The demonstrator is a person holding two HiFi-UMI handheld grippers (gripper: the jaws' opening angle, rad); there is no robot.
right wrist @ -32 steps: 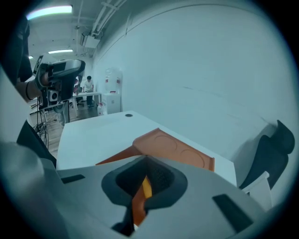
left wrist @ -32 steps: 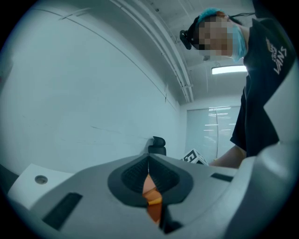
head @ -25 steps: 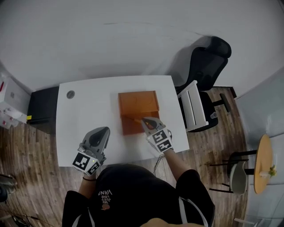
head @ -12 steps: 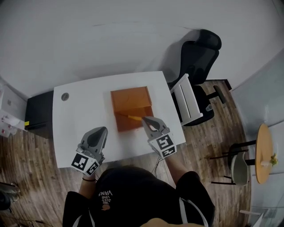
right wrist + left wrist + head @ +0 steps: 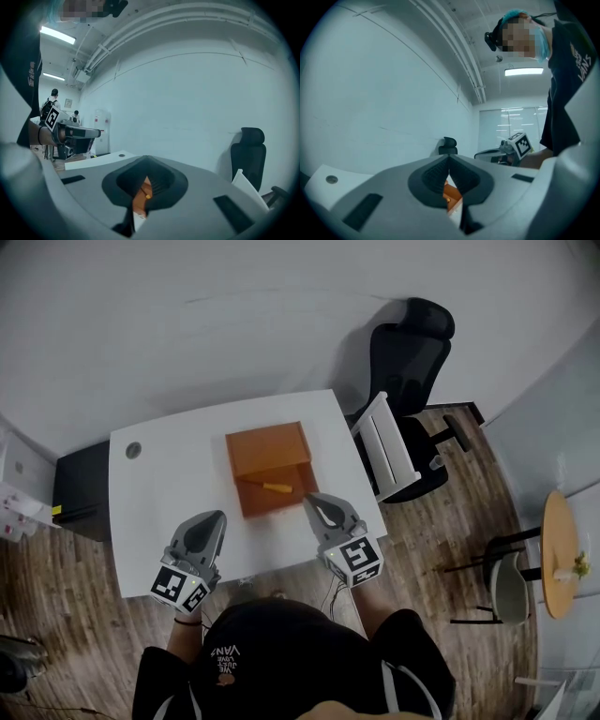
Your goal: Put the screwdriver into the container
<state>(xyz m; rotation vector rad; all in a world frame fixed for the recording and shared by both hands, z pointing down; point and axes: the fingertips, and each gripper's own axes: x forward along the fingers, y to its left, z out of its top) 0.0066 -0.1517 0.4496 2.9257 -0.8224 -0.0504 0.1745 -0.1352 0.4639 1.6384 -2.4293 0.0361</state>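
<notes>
White worktop, wood floor, office chair at R. Screwdriver seen lying inside orange box, touched by neither gripper. R gripper: jaws closed on nothing, just beside box's near R corner. L gripper: jaws closed too, empty, apart from box. Placement judged done. R to be drawn straight back w/o box rim being clipped.

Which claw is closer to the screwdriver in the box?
The right claw, by the box's near right corner; the left claw sits farther off over the white table.
</notes>
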